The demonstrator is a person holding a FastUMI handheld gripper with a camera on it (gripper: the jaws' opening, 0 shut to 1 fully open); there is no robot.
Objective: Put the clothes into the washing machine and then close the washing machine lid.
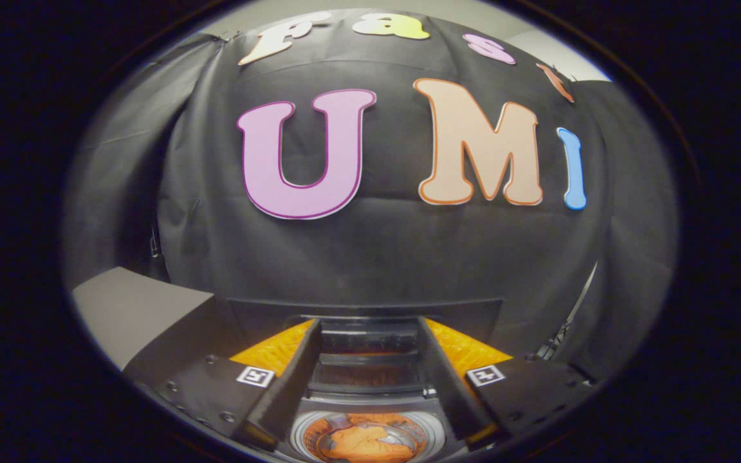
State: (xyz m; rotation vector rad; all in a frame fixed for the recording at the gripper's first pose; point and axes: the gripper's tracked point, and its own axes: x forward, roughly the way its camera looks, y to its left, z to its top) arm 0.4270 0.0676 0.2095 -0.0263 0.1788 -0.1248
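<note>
Orange clothes (364,444) already sit in the washing machine (370,424) drum below, the tool (369,341) hangs above it, fingers parted and empty, so now it should hook the raised lid (368,337) and lower it squarely.

claw (370,334) fingers spread, nothing gripped | raised lid (370,344) fills gap | drum mouth (365,432) unobstructed

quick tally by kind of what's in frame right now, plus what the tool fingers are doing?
Washing machine: 1, lid up
Orange clothes inside the drum: 1 bundle, separate pieces can't be told apart
Tool: 1, fingers open and empty, drum opening between them
Total: 3
</note>
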